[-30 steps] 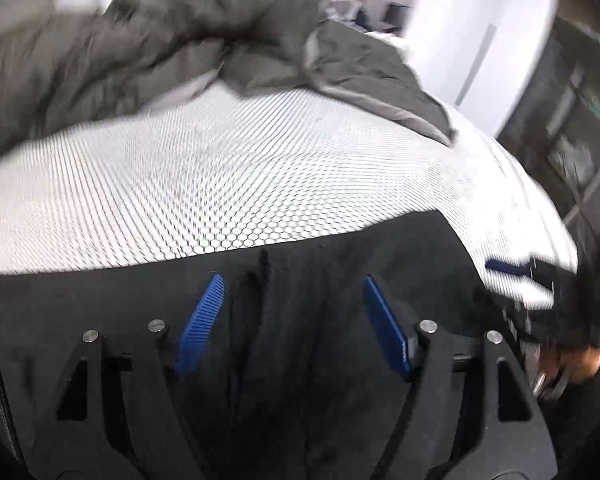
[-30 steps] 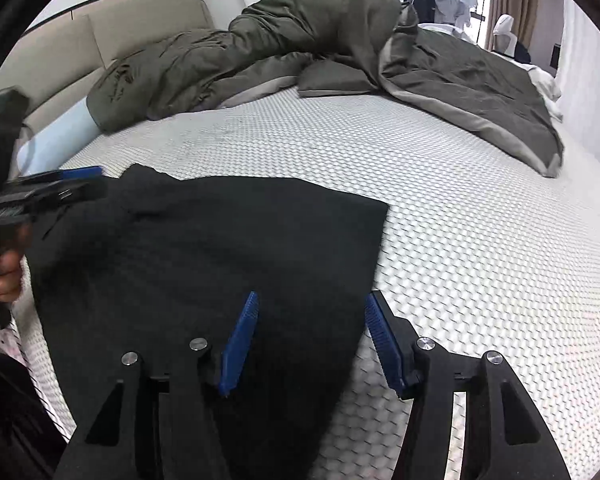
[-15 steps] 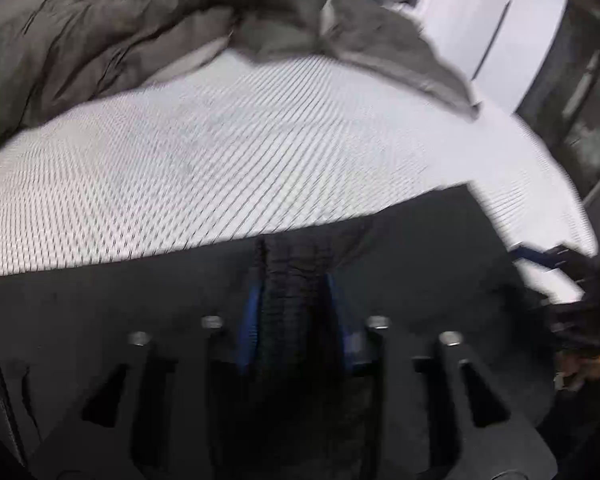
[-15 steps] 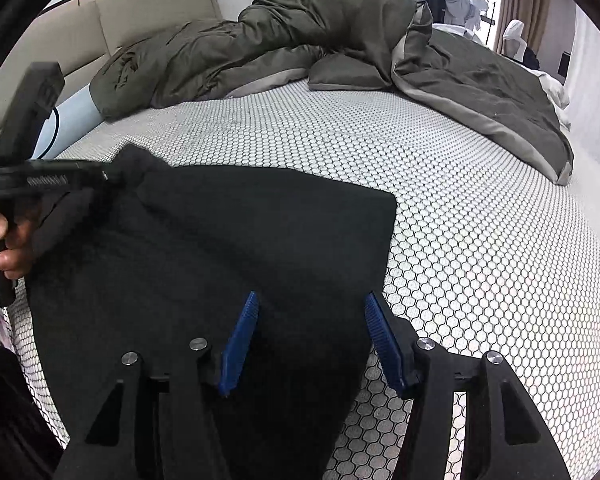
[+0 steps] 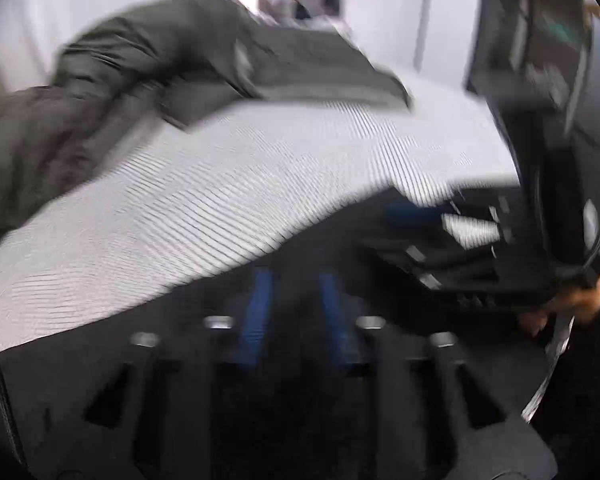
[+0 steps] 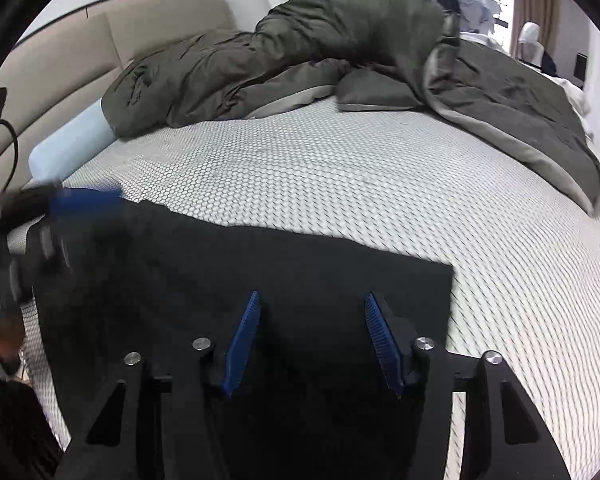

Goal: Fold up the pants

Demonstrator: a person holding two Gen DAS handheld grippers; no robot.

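Black pants (image 6: 300,280) lie flat on the bed's near side. My left gripper (image 5: 294,308) is blurred in the left wrist view; its jaws are closing, with a bunch of the black pants (image 5: 324,240) pinched between the blue pads. In the right wrist view the left gripper (image 6: 86,204) is at the pants' far left corner. My right gripper (image 6: 312,344) hovers over the pants near their right edge. Its jaws are closing, the pads still wide apart, with flat fabric under them and nothing pinched. The right gripper (image 5: 428,232) also shows at the right of the left wrist view.
The mattress (image 6: 340,184) has a white honeycomb cover. A crumpled olive duvet (image 6: 340,48) fills the far side, beside a pale blue pillow (image 6: 72,148) and a beige headboard (image 6: 60,52). A hand (image 5: 580,300) holds the right gripper's handle. A dark cabinet (image 5: 540,20) stands beyond the bed.
The left gripper's pads came together on a bunch of pants fabric, and its view swung. The right gripper slid further over the pants, and its pads narrowed a little.
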